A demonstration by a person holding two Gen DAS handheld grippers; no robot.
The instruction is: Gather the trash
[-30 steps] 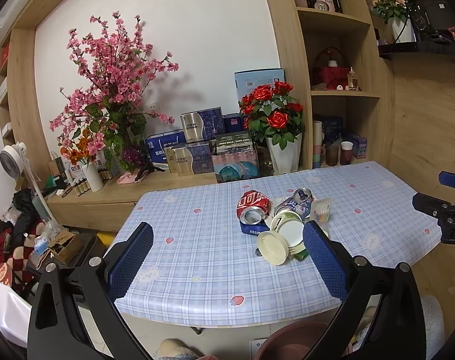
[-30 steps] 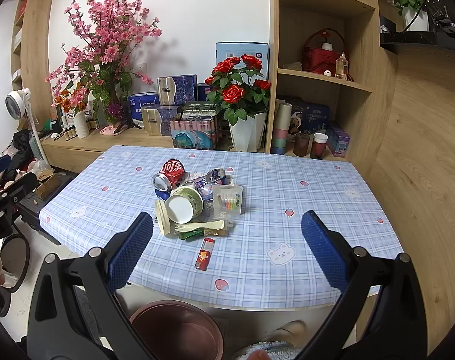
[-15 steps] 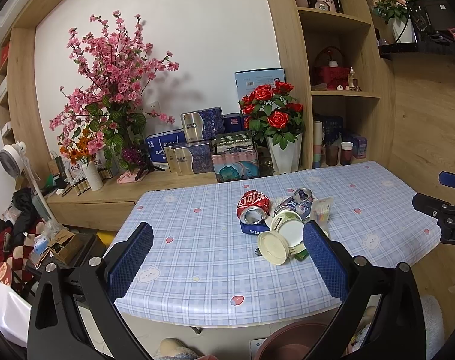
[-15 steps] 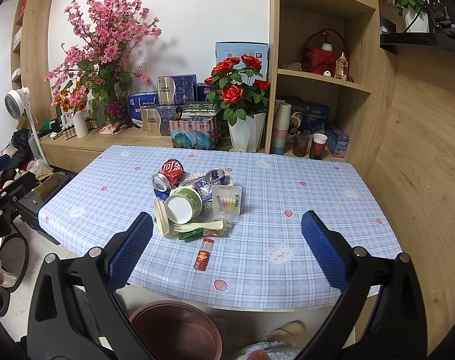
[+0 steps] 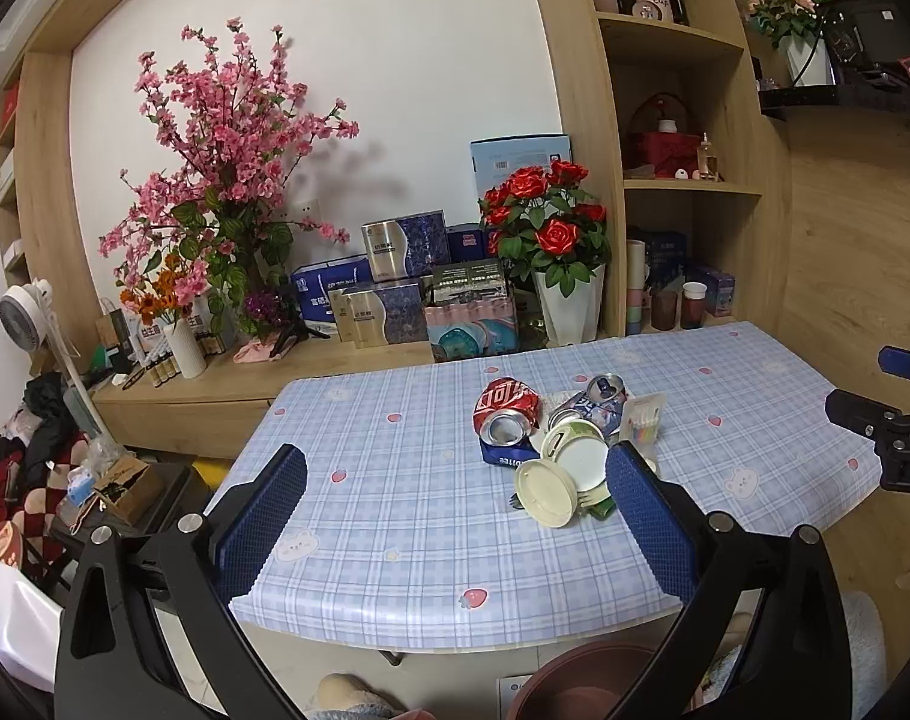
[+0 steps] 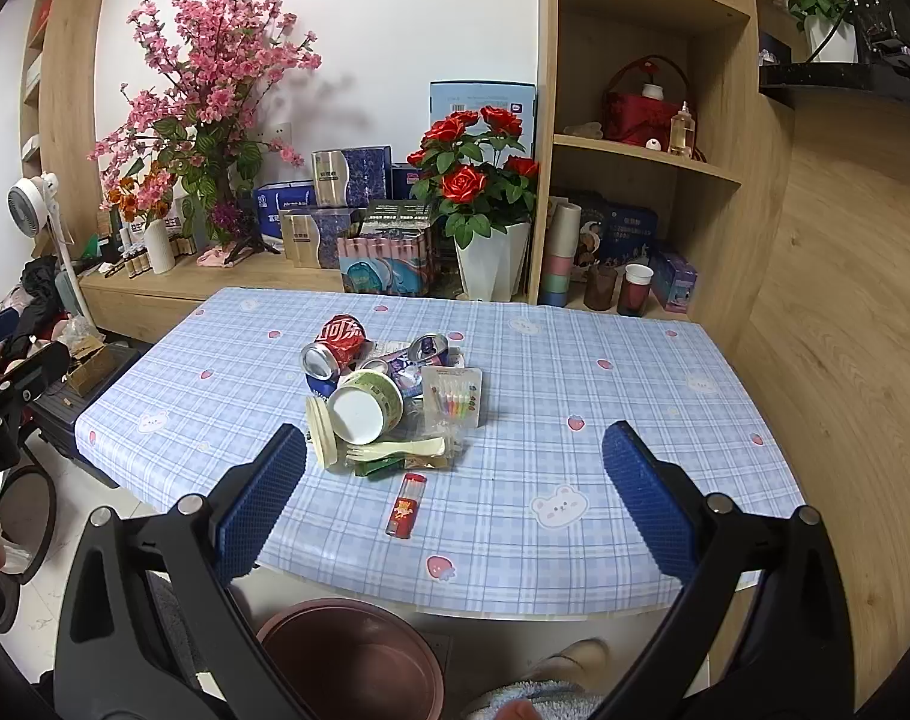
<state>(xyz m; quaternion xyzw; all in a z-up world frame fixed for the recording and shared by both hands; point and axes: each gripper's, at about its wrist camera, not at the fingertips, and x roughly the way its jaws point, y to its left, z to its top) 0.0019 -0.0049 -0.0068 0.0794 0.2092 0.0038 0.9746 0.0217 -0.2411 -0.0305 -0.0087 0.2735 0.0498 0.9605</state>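
Right wrist view, nearest first: the right gripper [image 6: 454, 489] hangs above the near edge of the desk [image 6: 635, 420] with its blue pads spread wide and nothing between them. Below it on the floor stands a brown bin [image 6: 353, 654], which looks empty as far as its inside shows. The left gripper [image 5: 455, 516] is likewise wide open and holds nothing, poised over the near left part of the desk.

Nothing has been picked up yet, so the step in hand is probably the first grasp. A sensible start is the small red tube [image 6: 405, 505], lying alone closest to the right gripper and clear of the heap; close across its narrow width, since it will likely roll if nudged along the desk. Then carry it straight back and down to the bin.

Just beyond lies the heap of trash: a pale plastic fork [image 6: 395, 450] on a green wrapper, a cream lid [image 6: 322, 431] standing on edge, and a tipped paper bowl [image 6: 365, 405] whose white inside looks empty. Beside it is a clear packet of small candles [image 6: 452, 399]. Behind these a crushed red can [image 6: 335, 343] and a blue can [image 6: 428, 349] lie on their sides; any dregs cannot be told, so keep their mouths up.

Farthest, a white pot of red roses [image 6: 485, 228] stands behind the desk, not trash
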